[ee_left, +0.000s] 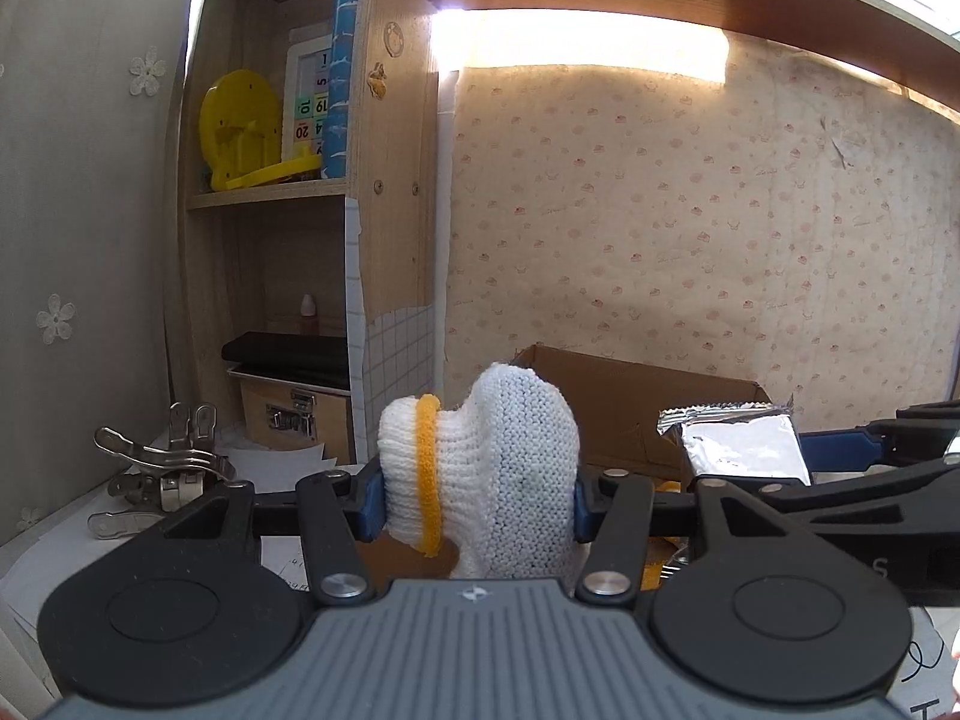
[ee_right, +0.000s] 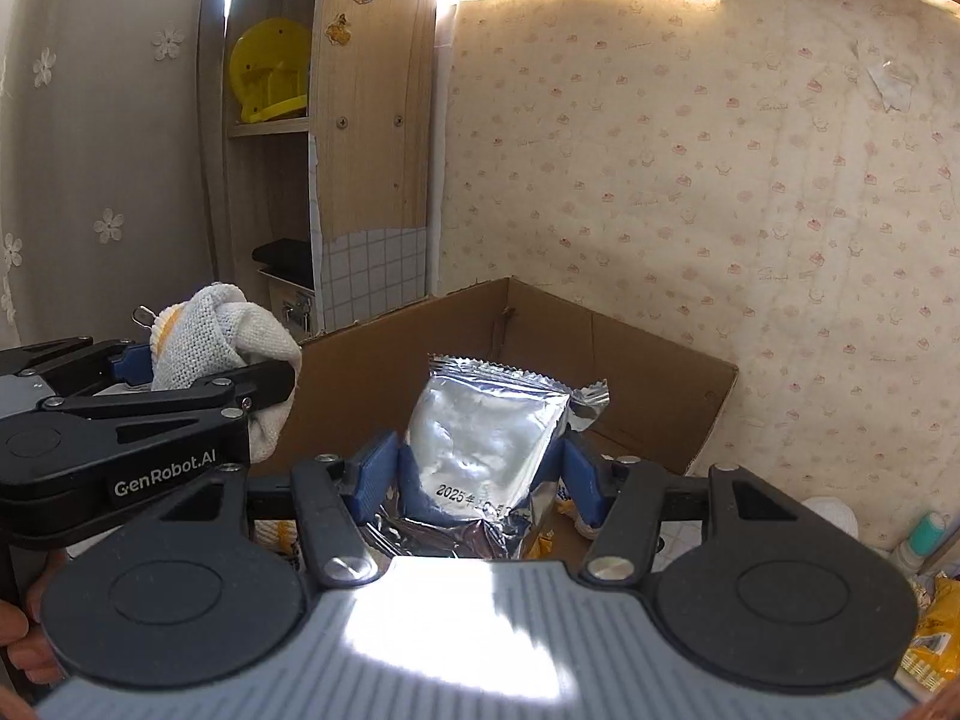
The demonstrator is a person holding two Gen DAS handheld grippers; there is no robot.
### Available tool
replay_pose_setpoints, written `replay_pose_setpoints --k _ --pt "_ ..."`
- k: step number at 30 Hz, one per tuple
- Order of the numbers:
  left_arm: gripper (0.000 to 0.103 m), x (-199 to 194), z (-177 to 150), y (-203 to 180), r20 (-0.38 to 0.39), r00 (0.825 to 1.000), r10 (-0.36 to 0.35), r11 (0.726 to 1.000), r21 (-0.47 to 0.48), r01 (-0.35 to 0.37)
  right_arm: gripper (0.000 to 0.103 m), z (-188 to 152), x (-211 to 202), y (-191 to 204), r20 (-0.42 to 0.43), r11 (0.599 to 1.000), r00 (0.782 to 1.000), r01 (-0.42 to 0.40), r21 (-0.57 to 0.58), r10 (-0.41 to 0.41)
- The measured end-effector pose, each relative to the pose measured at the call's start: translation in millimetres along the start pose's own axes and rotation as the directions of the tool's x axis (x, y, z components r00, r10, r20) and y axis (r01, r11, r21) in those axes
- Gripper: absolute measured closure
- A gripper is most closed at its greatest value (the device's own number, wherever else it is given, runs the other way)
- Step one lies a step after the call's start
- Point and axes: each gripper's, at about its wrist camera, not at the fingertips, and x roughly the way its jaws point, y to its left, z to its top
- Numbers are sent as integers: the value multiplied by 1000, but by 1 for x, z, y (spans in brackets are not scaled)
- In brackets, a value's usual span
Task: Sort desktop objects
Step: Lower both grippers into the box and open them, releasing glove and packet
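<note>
My left gripper [ee_left: 477,495] is shut on a balled white knitted glove [ee_left: 498,480] with a yellow cuff band; the blue pads press both its sides. The same glove [ee_right: 204,342] shows at the left of the right wrist view, held in the left gripper [ee_right: 198,372]. My right gripper [ee_right: 480,480] is shut on a silver foil snack packet [ee_right: 486,438], upright between the blue pads. That packet [ee_left: 744,450] appears at the right of the left wrist view. An open brown cardboard box [ee_right: 654,372] stands just behind both grippers, against the wall.
A wooden shelf unit [ee_left: 390,180] stands at the left with a yellow plastic toy [ee_left: 240,126] and a small case below. Metal clips [ee_left: 162,468] lie on papers at the left. Yellow packets [ee_right: 930,648] and a small bottle [ee_right: 921,534] lie at the lower right.
</note>
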Motion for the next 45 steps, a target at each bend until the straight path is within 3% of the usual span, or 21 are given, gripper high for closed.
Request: replay_pose_setpoints --k 45 --pt "46 28 -6 -3 -73 996 50 999 20 -48 45 1 39 -4 -62 1000 998 20 -14 -21"
